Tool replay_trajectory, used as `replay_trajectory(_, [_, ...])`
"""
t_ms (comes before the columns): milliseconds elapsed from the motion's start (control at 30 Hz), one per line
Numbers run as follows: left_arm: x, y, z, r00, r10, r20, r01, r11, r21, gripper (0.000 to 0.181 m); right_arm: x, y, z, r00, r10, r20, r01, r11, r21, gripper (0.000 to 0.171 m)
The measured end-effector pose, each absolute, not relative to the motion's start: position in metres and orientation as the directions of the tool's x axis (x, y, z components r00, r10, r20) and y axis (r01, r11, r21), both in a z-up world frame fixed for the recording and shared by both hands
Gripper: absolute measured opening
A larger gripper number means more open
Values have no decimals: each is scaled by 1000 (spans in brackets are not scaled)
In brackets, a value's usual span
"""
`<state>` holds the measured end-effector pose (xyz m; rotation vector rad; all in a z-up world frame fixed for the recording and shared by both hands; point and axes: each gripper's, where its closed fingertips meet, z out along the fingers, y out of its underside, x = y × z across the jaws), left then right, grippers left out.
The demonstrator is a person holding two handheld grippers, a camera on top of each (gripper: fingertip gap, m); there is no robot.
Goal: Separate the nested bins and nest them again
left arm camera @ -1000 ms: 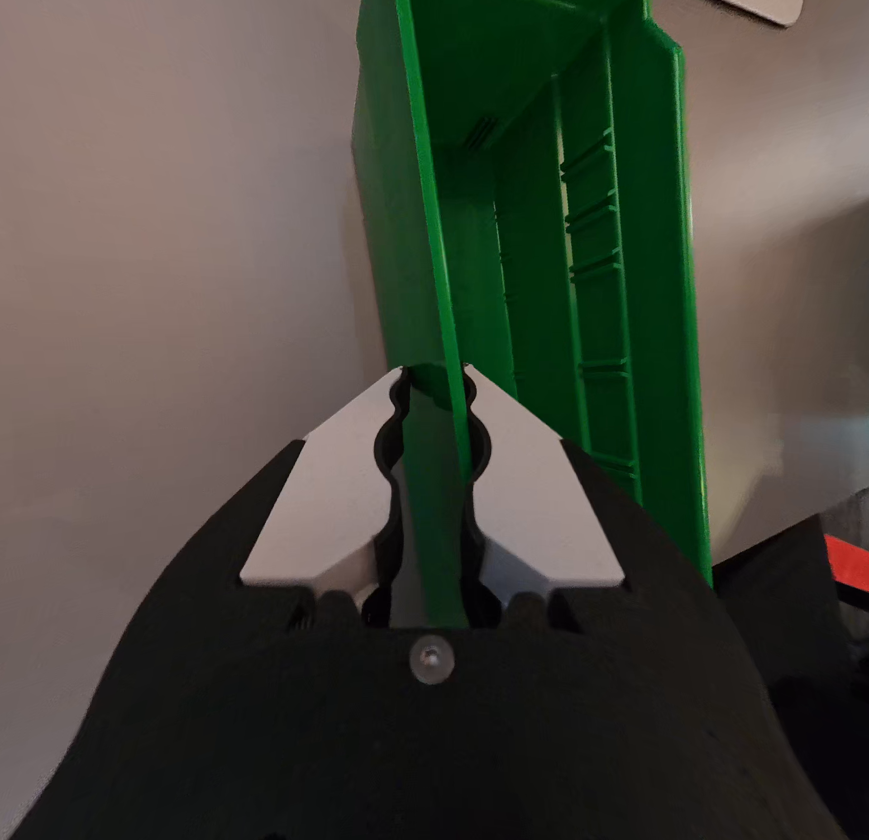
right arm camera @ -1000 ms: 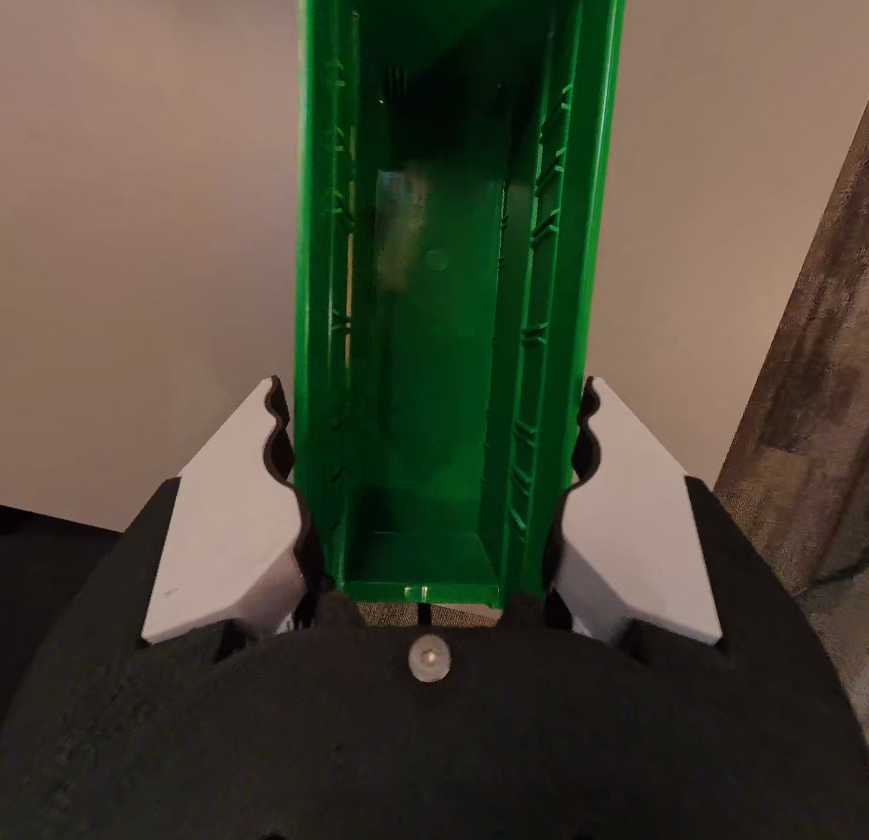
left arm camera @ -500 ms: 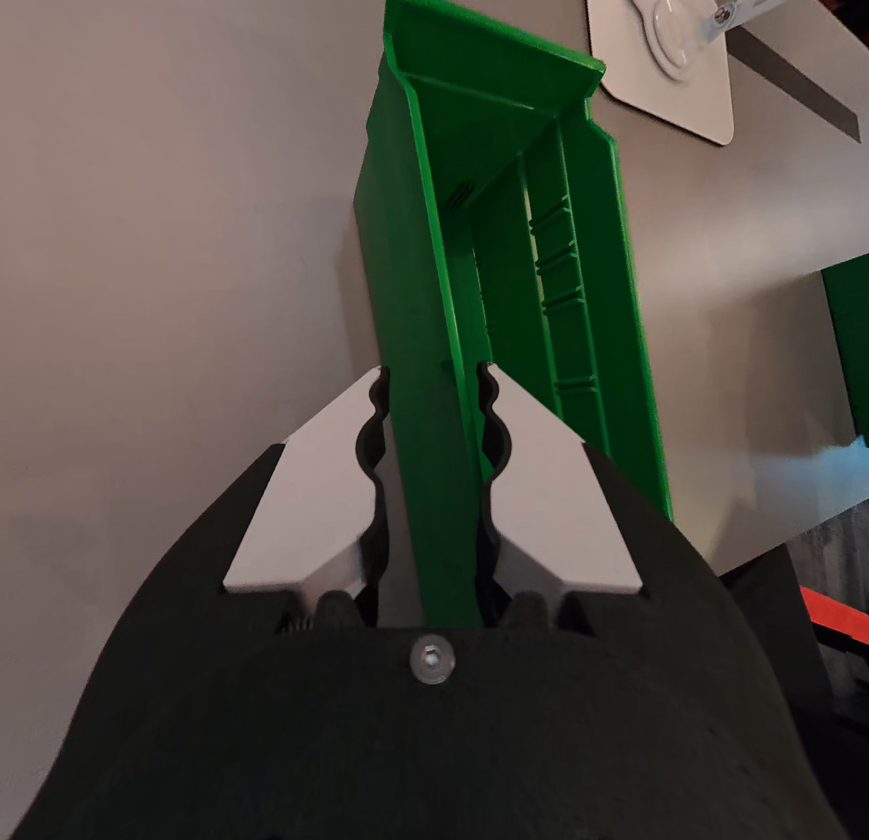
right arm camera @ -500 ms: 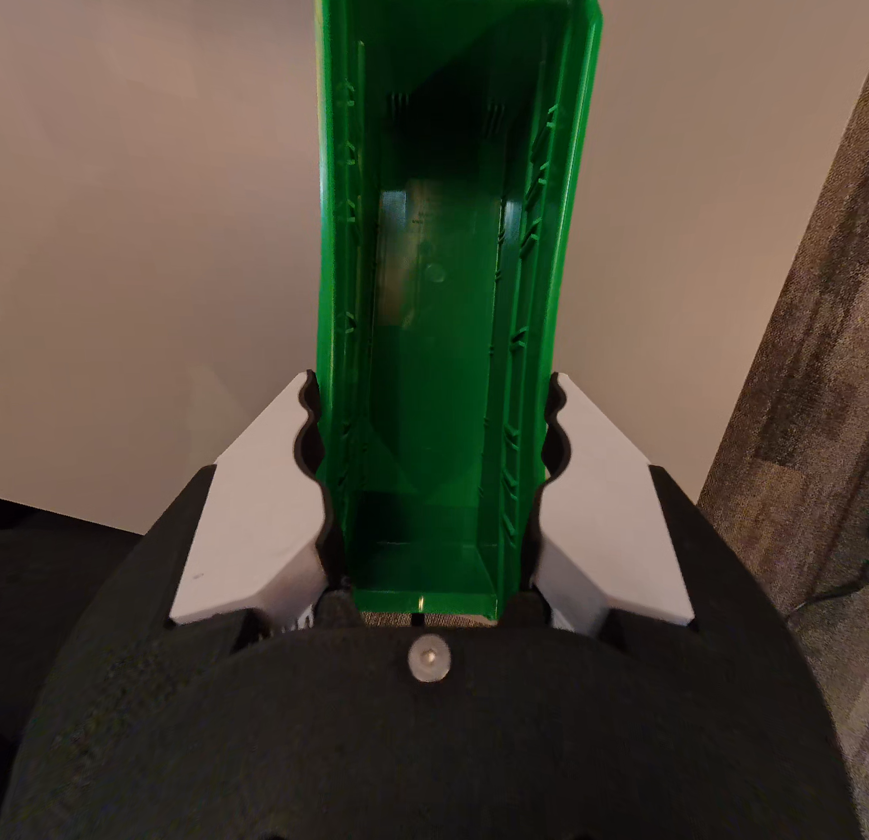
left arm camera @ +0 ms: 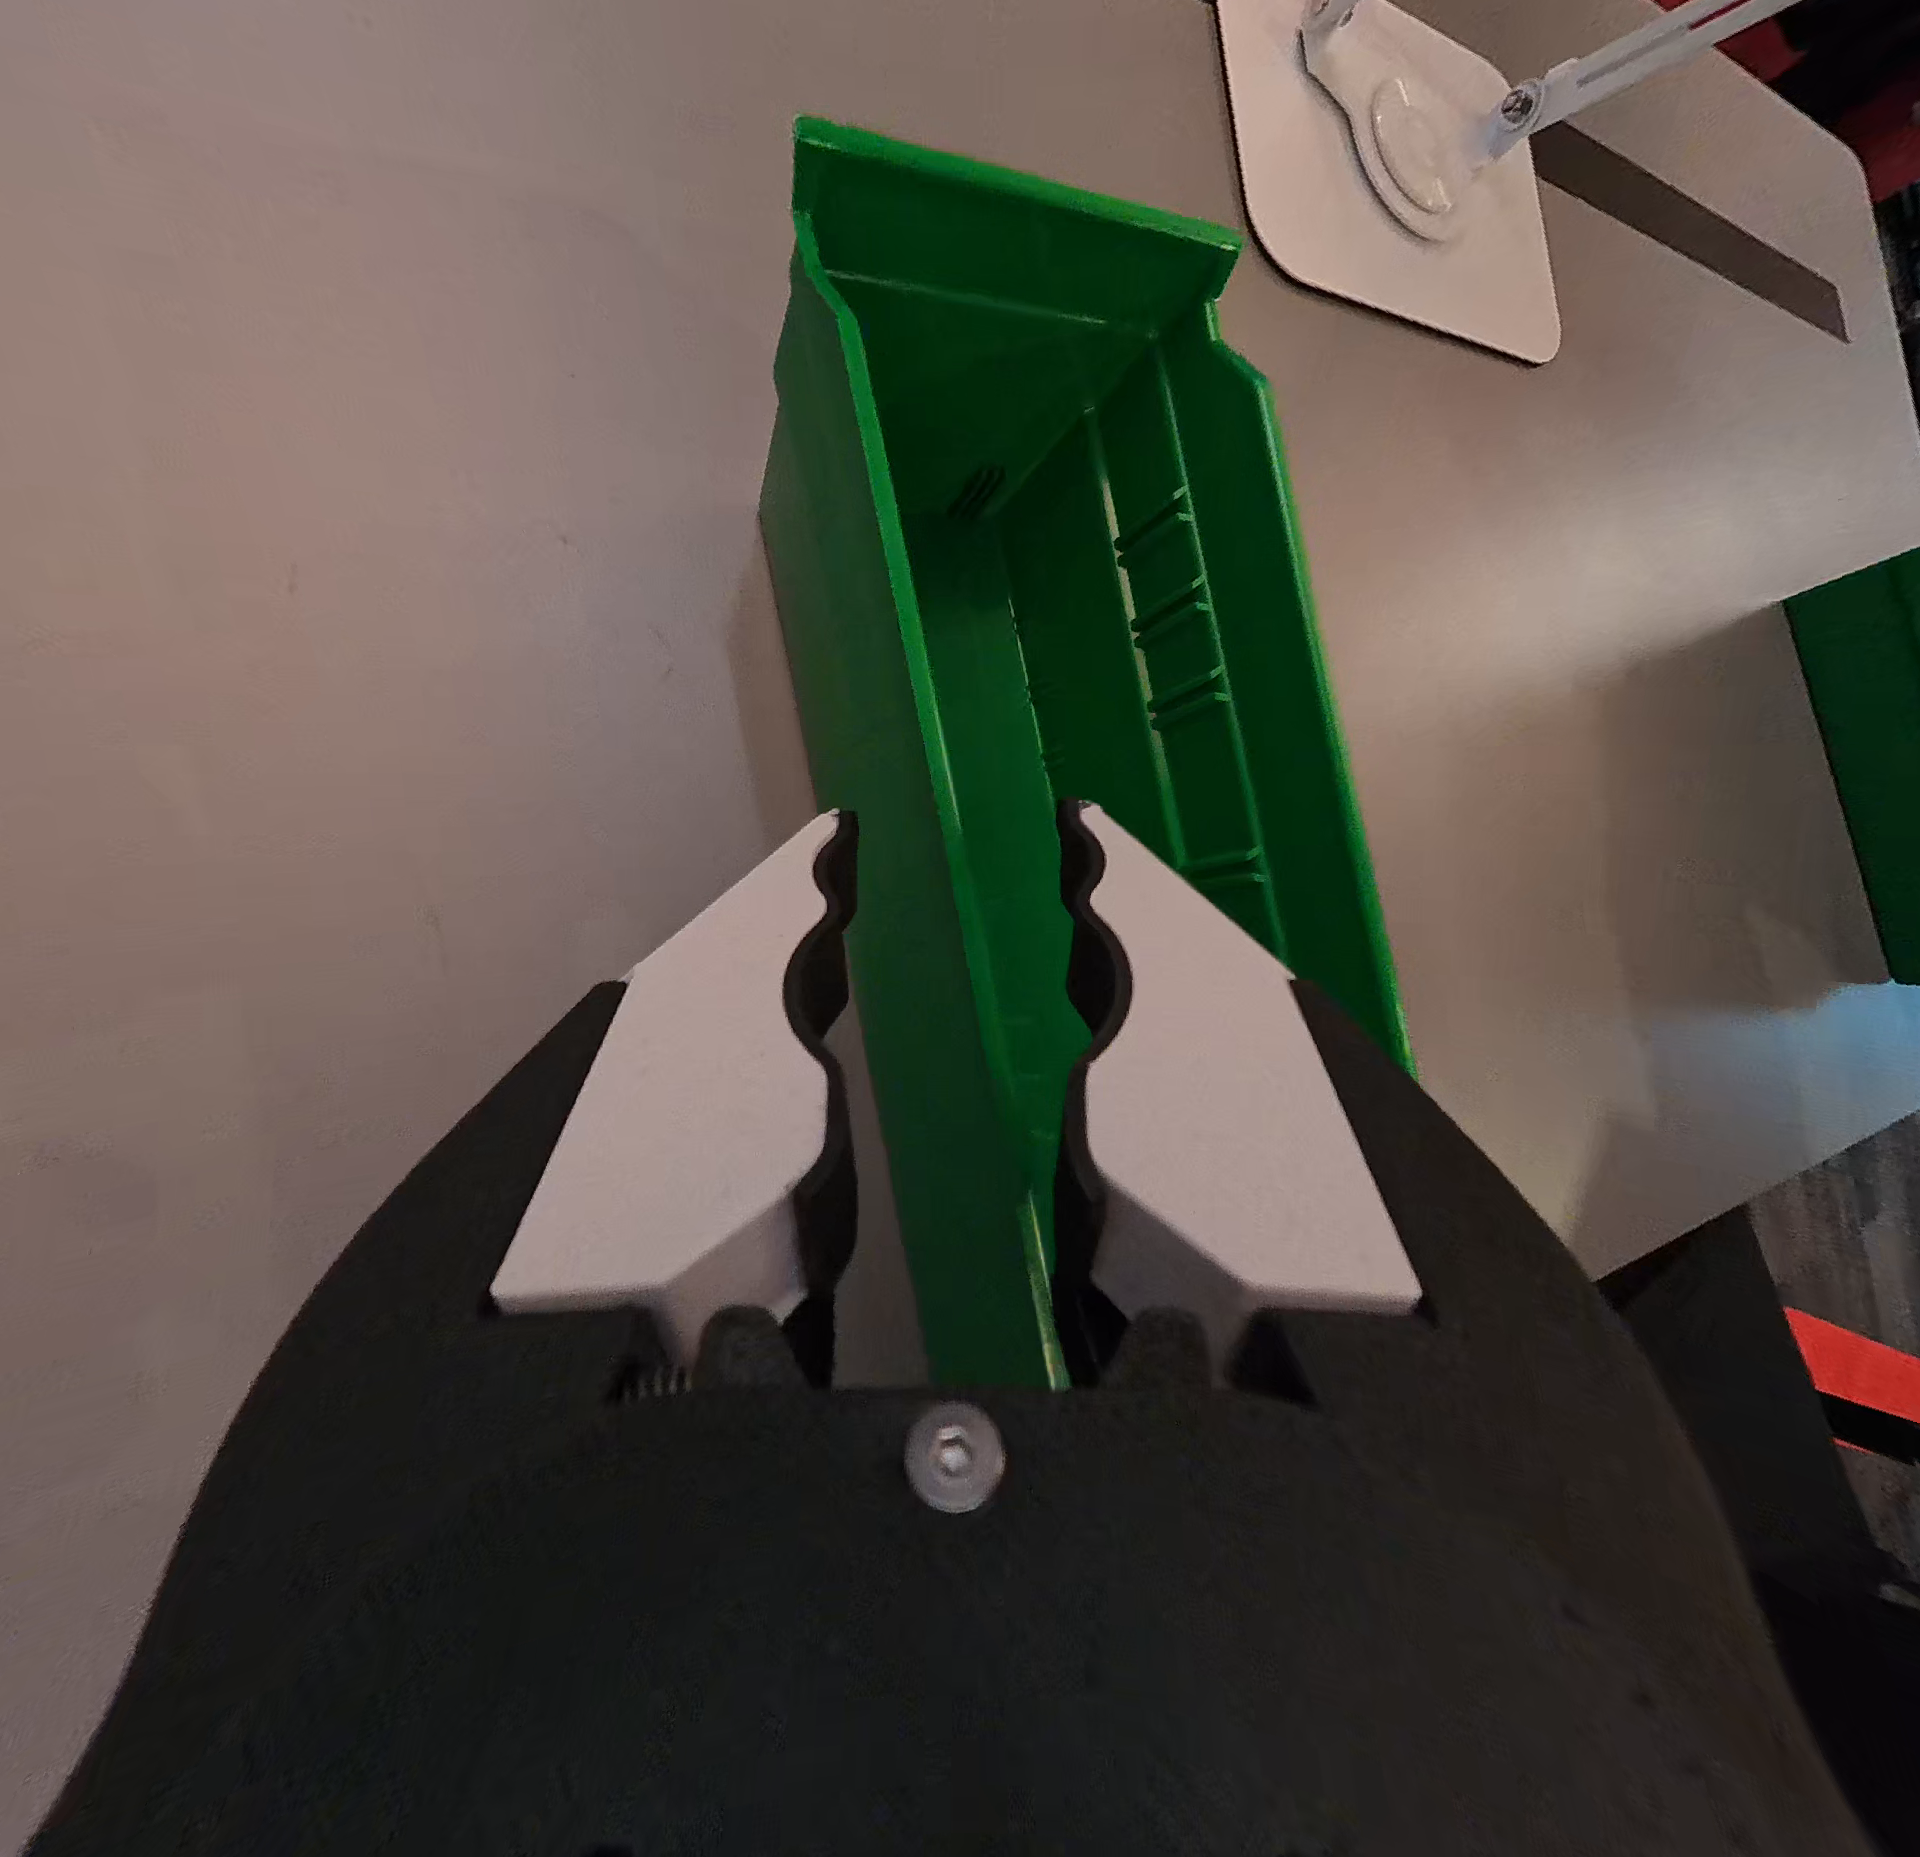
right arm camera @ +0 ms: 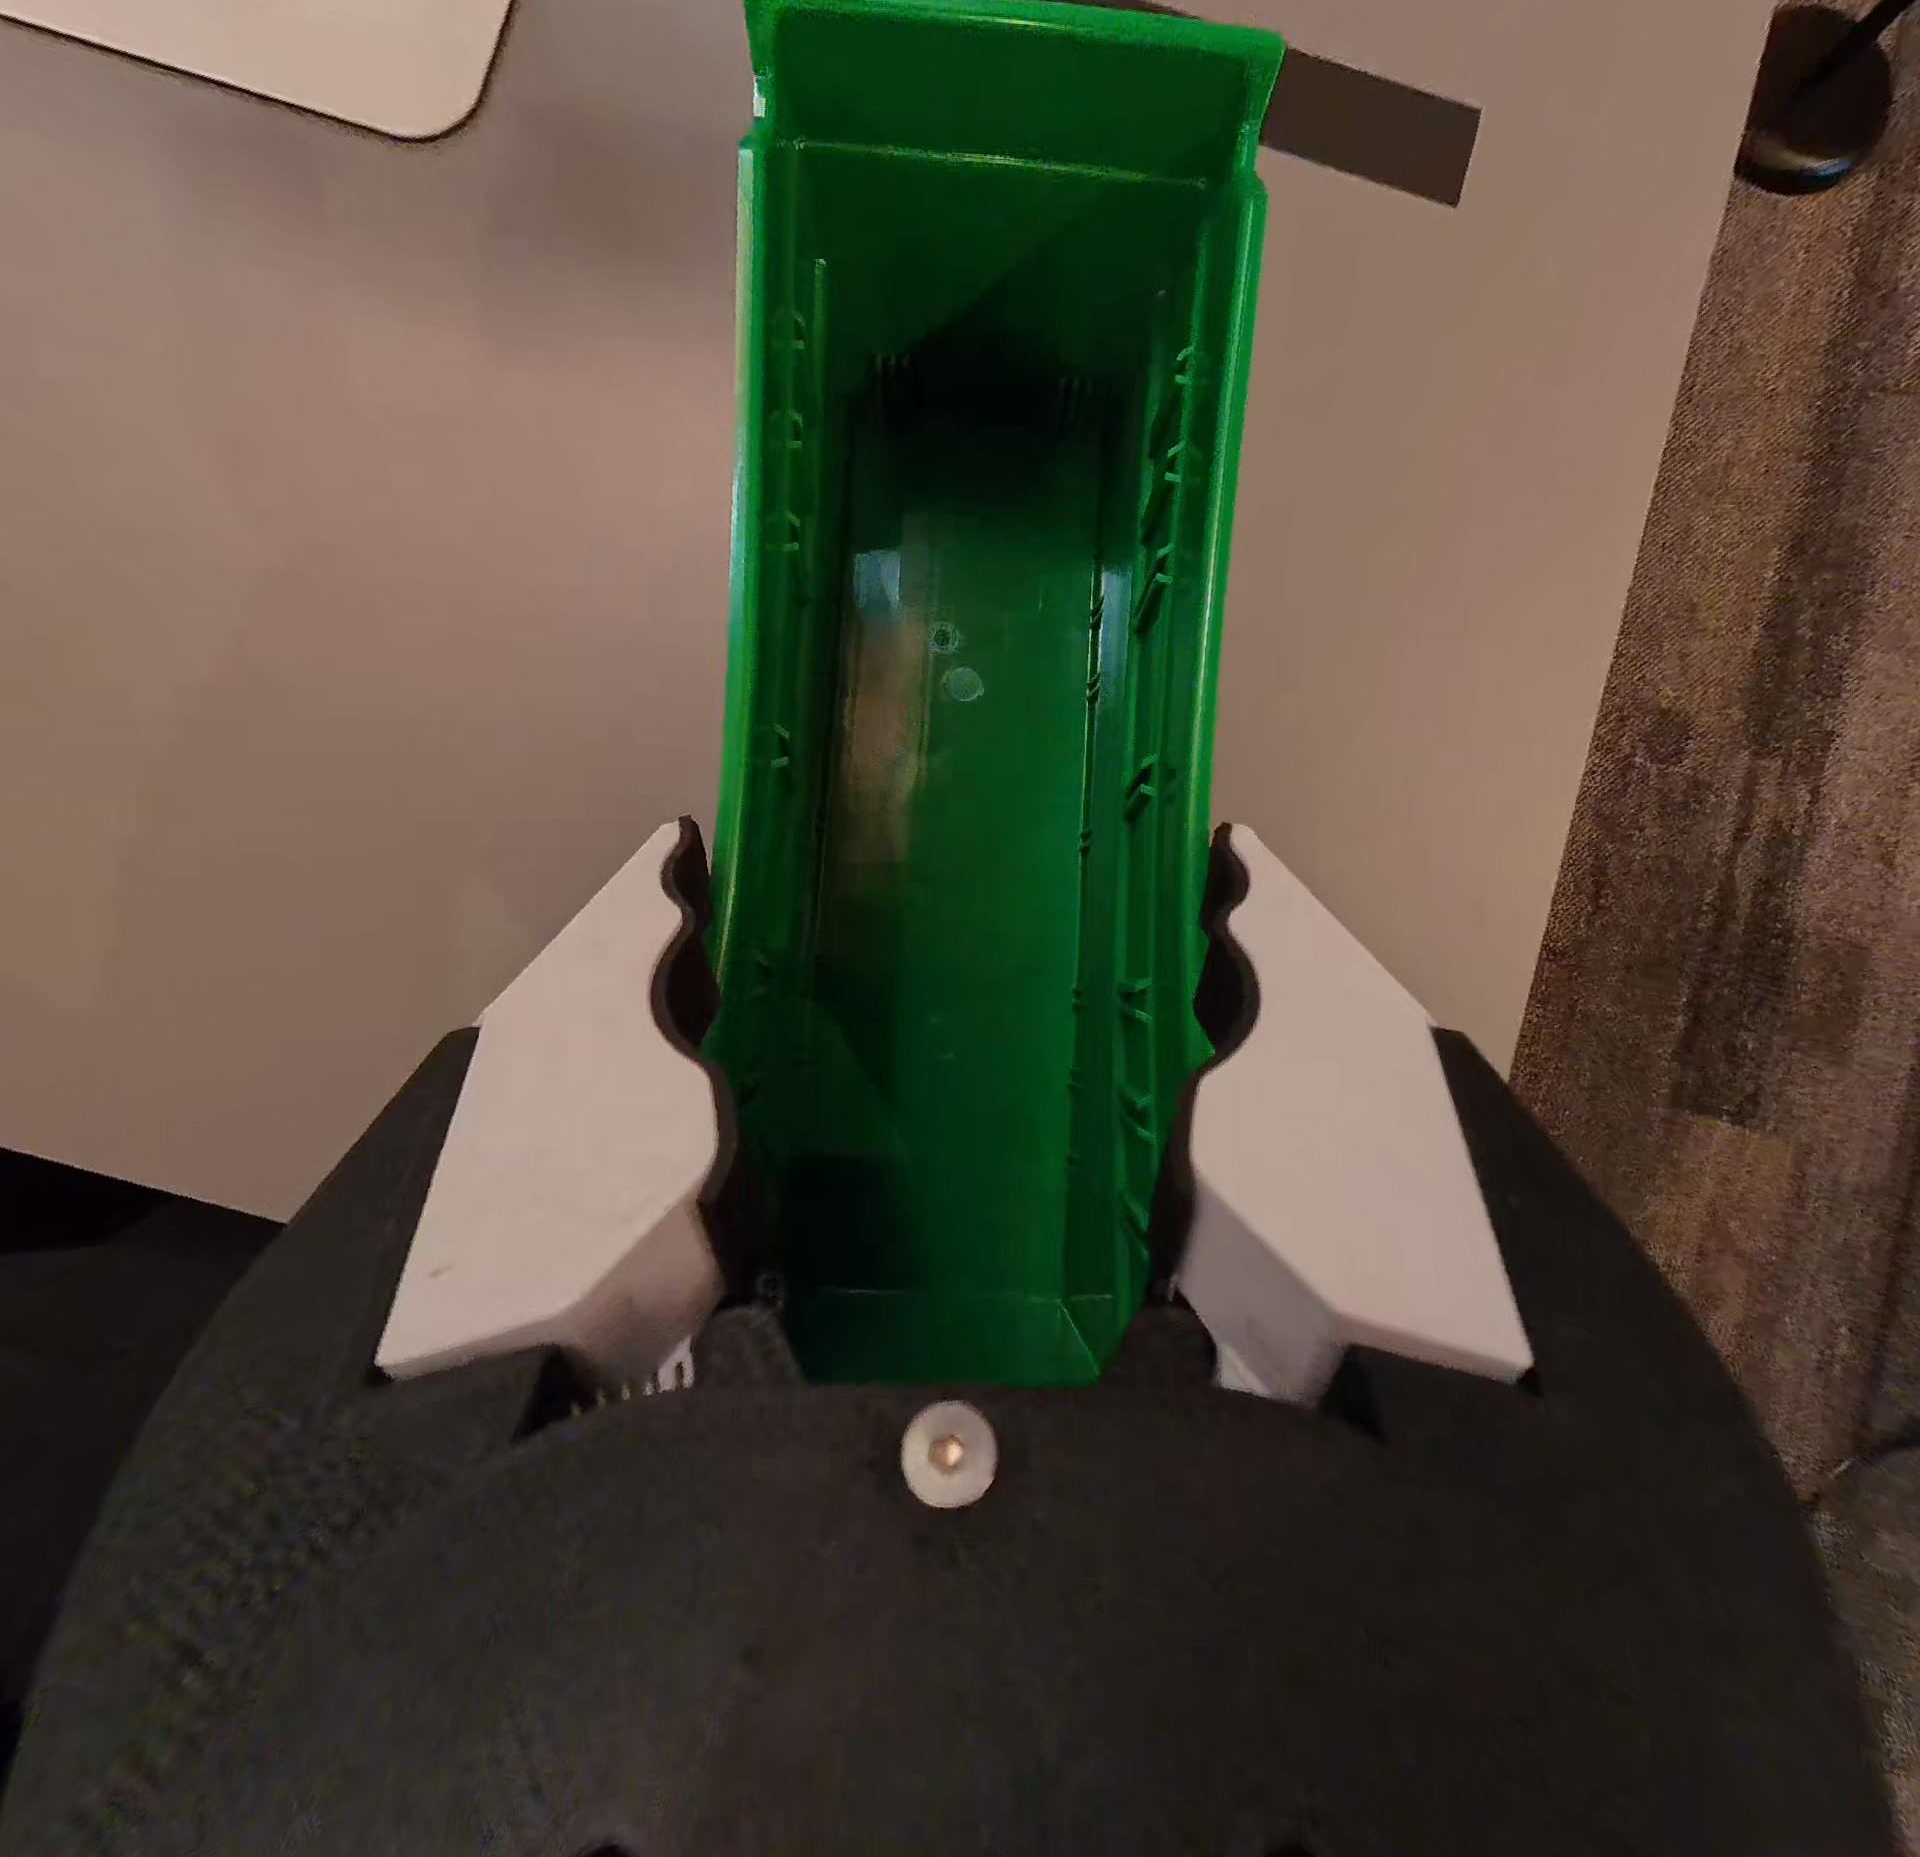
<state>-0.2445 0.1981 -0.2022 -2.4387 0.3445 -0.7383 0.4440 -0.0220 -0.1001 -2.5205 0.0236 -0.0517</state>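
Grey tabletop [left arm camera: 364, 560], carpet [right arm camera: 1714, 768] beyond (dim), right gripper [right arm camera: 961, 976] clamping green bin [right arm camera: 987, 664], left gripper [left arm camera: 954, 955] released.

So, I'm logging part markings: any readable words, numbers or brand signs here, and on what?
None can be read.
Green plastic bin held in the right gripper: small moulded round marks on its floor, too small to read.
Green plastic bin at the left gripper: no writing shows.

Dim warm light on my feeds; bin [right arm camera: 977, 664] floor shows glare, deep shadow at its far end; edges bowed, right margin of left view smeared
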Motion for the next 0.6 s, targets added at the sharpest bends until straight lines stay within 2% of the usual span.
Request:
replay_trajectory(267, [-249, 200, -192, 809, -386, 444, -49, -796, -603, 43, 416, -21, -34, 994, -28, 106, 51, -737, -674, 95])
replay_trajectory(400, [-243, 201, -191, 770, -380, 513, 1, -803, -596, 45, 363, -14, 4, 991, 53, 123, 126, -687, -716, 96])
replay_trajectory(500, [-239, 199, -194, 769, -392, 504, -23, -805, -592, 47, 312, 0, 3, 984, 165, 65, 160, -669, -725, 96])
replay_trajectory(600, [-238, 200, -188, 769, -406, 494, -28, -793, -609, 46, 259, 19, -24, 965, 263, -14, 172, -670, -723, 96])
